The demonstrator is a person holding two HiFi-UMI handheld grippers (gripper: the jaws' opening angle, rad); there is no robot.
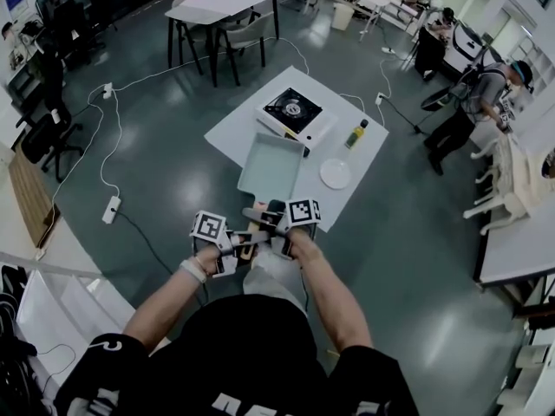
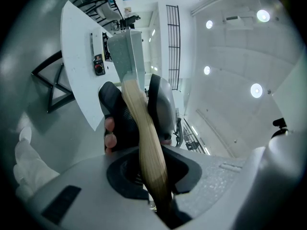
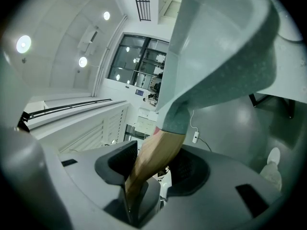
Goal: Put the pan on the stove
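Note:
A square grey-green pan point(image 1: 270, 165) with a wooden handle point(image 1: 257, 225) hangs tilted over the near edge of the white table point(image 1: 234, 124). Both grippers grip that handle close to my body. My left gripper point(image 1: 227, 243) is shut on the handle's end. My right gripper point(image 1: 279, 224) is shut on it nearer the pan. The left gripper view shows the handle point(image 2: 146, 143) running between the left gripper point(image 2: 153, 176) jaws up to the pan point(image 2: 127, 51). Between the right gripper point(image 3: 153, 174) jaws lies the handle point(image 3: 156, 157), under the pan's underside point(image 3: 220, 47). The black stove point(image 1: 293, 111) sits on the table beyond the pan.
A yellow-green bottle point(image 1: 355, 134) and a white plate point(image 1: 335, 173) stand on the table's right side. Cables and a power strip point(image 1: 110, 210) lie on the floor to the left. More tables and chairs point(image 1: 221, 24) stand behind, and a person point(image 1: 477, 102) is at the right.

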